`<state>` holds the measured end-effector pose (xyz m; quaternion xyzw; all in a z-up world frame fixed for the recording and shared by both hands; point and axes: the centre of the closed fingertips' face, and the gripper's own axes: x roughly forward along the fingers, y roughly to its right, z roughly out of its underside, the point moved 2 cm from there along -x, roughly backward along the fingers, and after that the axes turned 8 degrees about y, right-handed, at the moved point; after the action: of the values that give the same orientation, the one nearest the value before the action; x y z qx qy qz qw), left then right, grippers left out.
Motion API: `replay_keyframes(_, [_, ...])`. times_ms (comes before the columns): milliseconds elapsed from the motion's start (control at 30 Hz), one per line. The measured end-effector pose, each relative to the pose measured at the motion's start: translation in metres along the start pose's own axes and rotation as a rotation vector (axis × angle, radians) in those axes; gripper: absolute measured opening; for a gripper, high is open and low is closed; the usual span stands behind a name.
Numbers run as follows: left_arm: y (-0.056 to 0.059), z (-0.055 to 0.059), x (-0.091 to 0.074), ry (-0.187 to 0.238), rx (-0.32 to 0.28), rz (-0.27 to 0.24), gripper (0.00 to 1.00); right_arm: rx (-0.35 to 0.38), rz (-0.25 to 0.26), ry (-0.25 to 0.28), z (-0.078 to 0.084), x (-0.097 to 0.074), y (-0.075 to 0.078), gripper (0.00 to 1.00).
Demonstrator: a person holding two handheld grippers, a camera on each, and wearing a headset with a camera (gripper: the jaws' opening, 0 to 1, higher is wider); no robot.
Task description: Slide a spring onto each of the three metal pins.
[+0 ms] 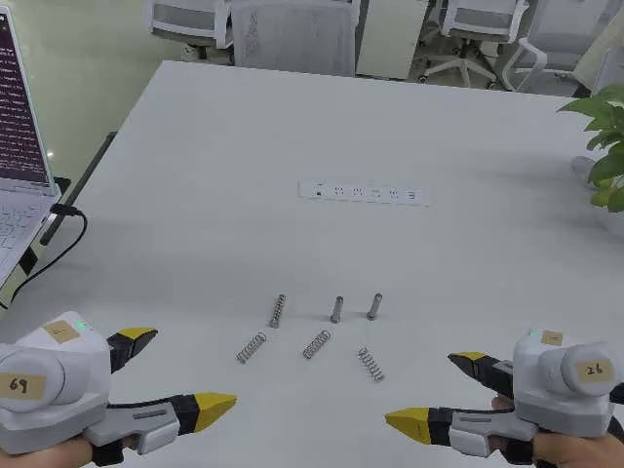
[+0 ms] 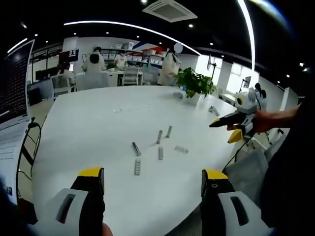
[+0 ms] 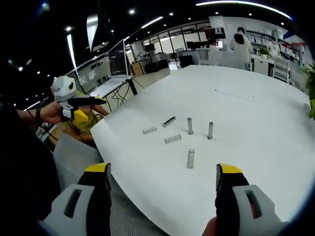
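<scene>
Three metal pins stand in a row mid-table: the left pin (image 1: 278, 310) lies tilted on its side, the middle pin (image 1: 336, 309) and right pin (image 1: 374, 306) stand upright. Just in front of them lie three loose springs: left (image 1: 252, 347), middle (image 1: 316, 343), right (image 1: 370, 364). My left gripper (image 1: 185, 370) is open and empty at the near left. My right gripper (image 1: 432, 390) is open and empty at the near right. The right gripper view shows the lying pin (image 3: 169, 121), both upright pins (image 3: 190, 125) and the nearest spring (image 3: 190, 158) ahead of its open gripper (image 3: 162, 169).
An open laptop (image 1: 19, 166) with a black cable (image 1: 58, 239) sits at the left edge. A white power strip (image 1: 363, 192) lies beyond the pins. A green plant (image 1: 604, 146) stands at the right edge. Office chairs (image 1: 292, 34) line the far side.
</scene>
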<state>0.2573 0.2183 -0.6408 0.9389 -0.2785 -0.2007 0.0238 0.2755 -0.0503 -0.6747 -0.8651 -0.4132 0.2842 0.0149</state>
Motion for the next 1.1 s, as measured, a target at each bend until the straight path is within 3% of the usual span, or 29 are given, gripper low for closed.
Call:
replay_keyframes(633, [-0.007,-0.007,-0.004,0.017,0.009,-0.016,0.8,0.0,0.007,0.006,0.001,-0.002,0.004,0.86])
replay_keyframes(1100, [-0.003,-0.009,-0.002,0.021,0.013,-0.009,0.81,0.003,0.011,0.006,0.003,-0.004,0.005,0.87])
